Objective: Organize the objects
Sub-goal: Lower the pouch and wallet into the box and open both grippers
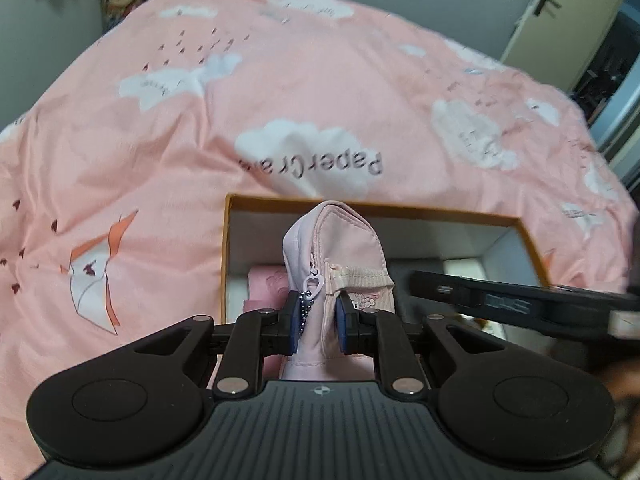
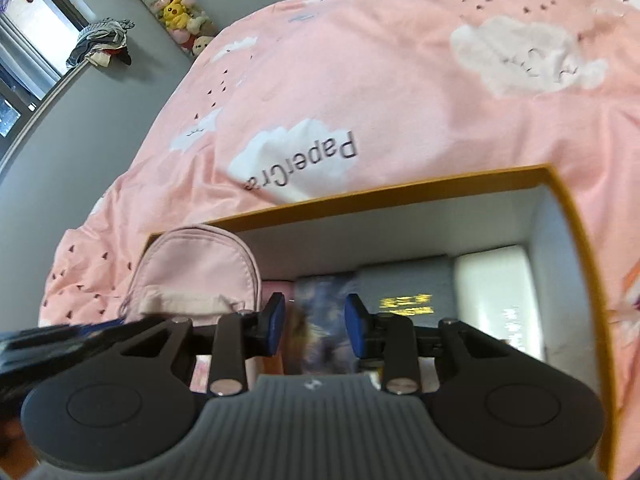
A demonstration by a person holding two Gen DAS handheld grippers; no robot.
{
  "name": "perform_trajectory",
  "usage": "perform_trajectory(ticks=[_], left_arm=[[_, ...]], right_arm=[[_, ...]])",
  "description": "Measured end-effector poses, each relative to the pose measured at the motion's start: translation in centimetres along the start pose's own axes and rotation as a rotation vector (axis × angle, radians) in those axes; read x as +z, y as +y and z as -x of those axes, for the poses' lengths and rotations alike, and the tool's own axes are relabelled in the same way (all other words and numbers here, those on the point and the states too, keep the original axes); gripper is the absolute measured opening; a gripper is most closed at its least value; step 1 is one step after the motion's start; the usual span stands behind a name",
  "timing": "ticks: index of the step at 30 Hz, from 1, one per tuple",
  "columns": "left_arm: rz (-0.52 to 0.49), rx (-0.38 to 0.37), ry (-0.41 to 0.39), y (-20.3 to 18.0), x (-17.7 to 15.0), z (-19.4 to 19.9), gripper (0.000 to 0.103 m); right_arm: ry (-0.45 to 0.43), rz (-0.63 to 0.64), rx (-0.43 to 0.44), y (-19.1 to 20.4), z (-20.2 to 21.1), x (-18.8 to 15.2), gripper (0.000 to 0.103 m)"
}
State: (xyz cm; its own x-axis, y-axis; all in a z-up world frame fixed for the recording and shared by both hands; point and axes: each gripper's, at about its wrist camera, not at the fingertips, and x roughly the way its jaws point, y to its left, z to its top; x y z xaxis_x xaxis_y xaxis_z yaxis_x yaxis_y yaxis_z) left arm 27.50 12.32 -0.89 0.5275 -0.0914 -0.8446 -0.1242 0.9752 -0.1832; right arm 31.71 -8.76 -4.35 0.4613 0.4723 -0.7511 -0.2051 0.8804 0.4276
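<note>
My left gripper (image 1: pixel 318 320) is shut on a small pink zip pouch (image 1: pixel 340 248), which stands upright over the left end of an orange-rimmed cardboard box (image 1: pixel 400 210). A heart-shaped zip pull and bead chain hang by its left pad. In the right wrist view the same pouch (image 2: pixel 200 272) shows at the left of the box (image 2: pixel 576 232). My right gripper (image 2: pixel 316 326) is open above the box, with nothing pressed between its blue pads. Below it lie a bluish patterned item (image 2: pixel 324 304), a grey book with gold lettering (image 2: pixel 404 284) and a white box (image 2: pixel 496 292).
The box sits on a bed with a pink cloud-print duvet (image 1: pixel 280 80). A pink item (image 1: pixel 266 284) lies in the box's left end. The right gripper's black body (image 1: pixel 520 300) crosses the box on the right. Plush toys (image 2: pixel 176 4) line a grey wall; a door (image 1: pixel 560 20) stands far right.
</note>
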Motion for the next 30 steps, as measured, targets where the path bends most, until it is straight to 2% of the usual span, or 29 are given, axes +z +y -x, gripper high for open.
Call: perform_trajectory(ticks=[4,7,10,15,19,21,25,30], left_arm=[[0.033,0.036,0.051,0.2,0.1,-1.6,0.020],[-0.005,0.099,0.048,-0.5,-0.1,-2.2,0.020],[-0.056,0.153,0.046,-1.5,-0.2,-2.6,0.023],[-0.192,0.308,0.009,-3.5,-0.7,-3.5,0.034],[-0.299,0.364,-0.019,-4.2,-1.2,-3.5,0.033],[-0.311,0.347,-0.063,-3.9,-1.1,-2.7,0.033],[-0.200,0.195,-0.078,-1.8,-0.5,-0.2,0.033],[-0.112,0.145,-0.151,-0.1,-0.9,3.0,0.033]], right_arm=[[0.016,-0.007,0.011,-0.6,-1.0,0.1,0.036],[0.026,-0.004,0.025,-0.8,-1.3,-0.3,0.036],[0.035,0.005,0.043,-0.4,-1.7,-0.7,0.036],[0.057,0.047,0.075,0.2,-2.0,-1.0,0.036],[0.079,0.084,0.089,0.8,-2.1,-0.9,0.036],[0.093,0.110,0.105,1.2,-2.1,-1.0,0.036],[0.131,0.187,0.131,2.1,-2.2,-1.3,0.037],[0.198,0.339,0.150,4.5,-2.8,-2.0,0.050]])
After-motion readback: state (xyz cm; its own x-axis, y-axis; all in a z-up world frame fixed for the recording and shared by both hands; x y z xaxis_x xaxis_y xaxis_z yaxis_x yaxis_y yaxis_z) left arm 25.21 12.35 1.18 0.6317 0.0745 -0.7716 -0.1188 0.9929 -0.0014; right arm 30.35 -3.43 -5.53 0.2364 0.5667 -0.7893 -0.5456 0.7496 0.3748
